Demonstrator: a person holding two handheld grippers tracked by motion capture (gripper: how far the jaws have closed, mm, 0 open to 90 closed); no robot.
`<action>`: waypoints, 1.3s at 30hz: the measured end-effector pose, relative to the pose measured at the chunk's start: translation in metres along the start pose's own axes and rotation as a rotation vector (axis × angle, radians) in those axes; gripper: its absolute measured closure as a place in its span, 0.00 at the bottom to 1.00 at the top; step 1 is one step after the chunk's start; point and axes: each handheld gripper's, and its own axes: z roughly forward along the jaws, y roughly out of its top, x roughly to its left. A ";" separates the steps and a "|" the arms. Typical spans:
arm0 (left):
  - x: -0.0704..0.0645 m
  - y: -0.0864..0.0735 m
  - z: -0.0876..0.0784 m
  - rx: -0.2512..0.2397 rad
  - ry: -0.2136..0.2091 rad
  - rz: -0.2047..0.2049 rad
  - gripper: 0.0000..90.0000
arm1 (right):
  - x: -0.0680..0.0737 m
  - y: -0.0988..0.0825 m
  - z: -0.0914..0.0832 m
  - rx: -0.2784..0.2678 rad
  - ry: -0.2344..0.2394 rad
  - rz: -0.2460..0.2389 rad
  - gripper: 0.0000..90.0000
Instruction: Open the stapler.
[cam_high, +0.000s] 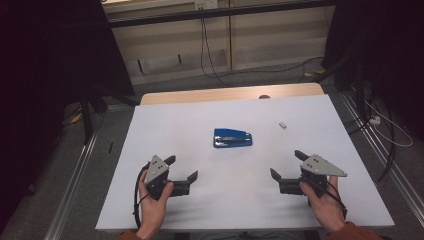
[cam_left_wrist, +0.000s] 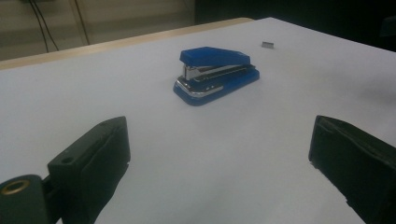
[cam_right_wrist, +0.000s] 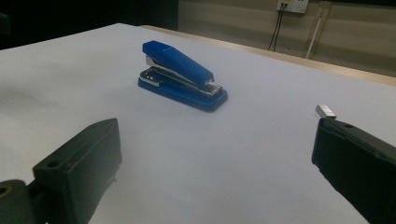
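A blue stapler (cam_high: 232, 138) lies closed near the middle of the white table (cam_high: 200, 112). It also appears ahead of the jaws in the left gripper view (cam_left_wrist: 215, 73) and in the right gripper view (cam_right_wrist: 181, 75). A small grey strip of staples (cam_high: 282, 125) lies to its right, far off in the left gripper view (cam_left_wrist: 267, 45) and close to the right-hand jaw in the right gripper view (cam_right_wrist: 325, 111). My left gripper (cam_high: 181, 168) is open near the front left, holding nothing. My right gripper (cam_high: 287, 164) is open near the front right, holding nothing. Both are well short of the stapler.
A wooden strip (cam_high: 230, 93) runs along the table's far edge. Beyond it are a floor with trailing cables (cam_high: 210, 60) and a pale wall panel. Dark curtains stand at both sides, and metal rails (cam_high: 75, 175) flank the table.
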 end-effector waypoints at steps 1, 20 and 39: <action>0.000 0.001 0.001 0.000 0.000 -0.002 0.06 | 0.000 0.000 0.001 0.000 0.001 0.001 0.02; 0.001 0.019 0.034 -0.007 -0.013 0.031 0.07 | 0.006 0.016 0.031 -0.033 0.065 -0.032 0.02; 0.005 0.044 0.075 -0.009 -0.035 0.061 0.05 | 0.005 0.043 0.066 -0.062 0.098 -0.042 0.06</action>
